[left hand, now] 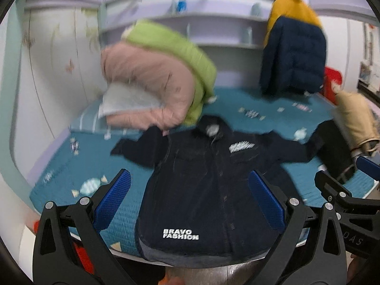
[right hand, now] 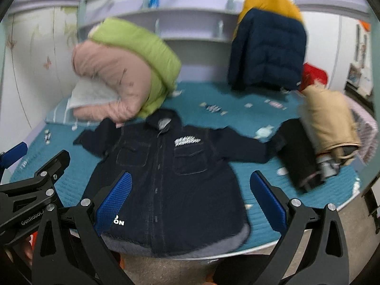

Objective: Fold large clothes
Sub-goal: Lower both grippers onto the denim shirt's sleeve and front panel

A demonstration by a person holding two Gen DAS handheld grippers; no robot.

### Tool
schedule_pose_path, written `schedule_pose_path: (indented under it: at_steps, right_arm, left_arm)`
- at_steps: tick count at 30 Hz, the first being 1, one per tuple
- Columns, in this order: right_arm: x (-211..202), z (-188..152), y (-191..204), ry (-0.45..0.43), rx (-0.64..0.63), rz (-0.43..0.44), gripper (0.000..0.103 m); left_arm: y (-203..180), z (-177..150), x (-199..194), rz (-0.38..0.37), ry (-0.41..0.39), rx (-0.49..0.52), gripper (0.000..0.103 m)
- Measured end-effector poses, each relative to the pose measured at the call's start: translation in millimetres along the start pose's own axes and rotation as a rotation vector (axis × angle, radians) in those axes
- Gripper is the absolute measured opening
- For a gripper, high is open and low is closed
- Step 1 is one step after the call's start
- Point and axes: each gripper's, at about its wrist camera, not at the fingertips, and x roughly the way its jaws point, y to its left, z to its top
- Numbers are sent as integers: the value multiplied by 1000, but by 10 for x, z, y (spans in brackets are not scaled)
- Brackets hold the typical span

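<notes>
A dark navy denim jacket (left hand: 201, 190) (right hand: 166, 185) lies spread flat and face up on the teal bed cover (left hand: 78, 163) (right hand: 237, 118), sleeves out to both sides, hem hanging over the near edge. White "BRAVO FASHION" lettering marks its lower front. My left gripper (left hand: 190, 199) hovers open above the jacket's lower part, holding nothing. My right gripper (right hand: 191, 199) is open too, over the jacket's hem and right side, nothing between its blue pads (right hand: 268, 201). Each gripper shows at the edge of the other's view.
Pink and green puffy coats (left hand: 154, 76) (right hand: 123, 71) are piled at the back left. A navy and yellow jacket (left hand: 294, 52) (right hand: 268, 45) hangs at the back right. Beige and black clothes (right hand: 320, 137) lie at the bed's right edge. Shelves run along the rear wall.
</notes>
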Motion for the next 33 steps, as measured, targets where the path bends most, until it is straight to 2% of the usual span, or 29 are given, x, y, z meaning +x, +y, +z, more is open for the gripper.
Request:
schedule_pose_path:
  at_steps: [4, 8, 10, 15, 18, 20, 22, 24, 29, 30, 32, 33]
  right_arm:
    - [680, 4, 334, 81, -29, 61, 96]
    - [1454, 47, 675, 160, -30, 142, 96]
    - [1794, 71, 844, 197, -42, 148, 96]
    - [2592, 133, 1284, 203, -92, 173, 95]
    - [2994, 172, 1445, 228, -84, 202, 79]
    - [3245, 194, 1510, 252, -69, 230, 72]
    - [3459, 201, 1601, 268, -73, 232, 59]
    - [3587, 212, 1672, 274, -67, 259, 54]
    - [3794, 230, 1822, 286, -61, 292, 54]
    - [3808, 237, 1851, 285, -61, 303, 54]
    - [3837, 256, 1899, 279, -64, 310, 54]
    - [3858, 261, 1923, 284, -66, 313, 54]
  left_arm:
    - [361, -124, 740, 12, 107, -55, 99]
    - [795, -242, 1429, -4, 168, -97, 99]
    - [1029, -259, 1742, 0, 204, -103, 99]
    - [1806, -278, 2672, 14, 276, -214, 99]
    - [2286, -264, 3204, 32, 332, -298, 99]
    - [2597, -238, 3508, -4, 332, -366, 99]
    - [2845, -199, 3819, 71, 352, -377, 99]
    - [3037, -173, 4042, 45, 353, -420, 99]
    - [3457, -208, 4476, 0, 380, -609, 98]
    - [3483, -201, 4520, -16, 375, -620, 98]
    - [3497, -204, 4615, 19, 399, -613, 98]
    - [3512, -218, 4677, 3, 409, -624, 97]
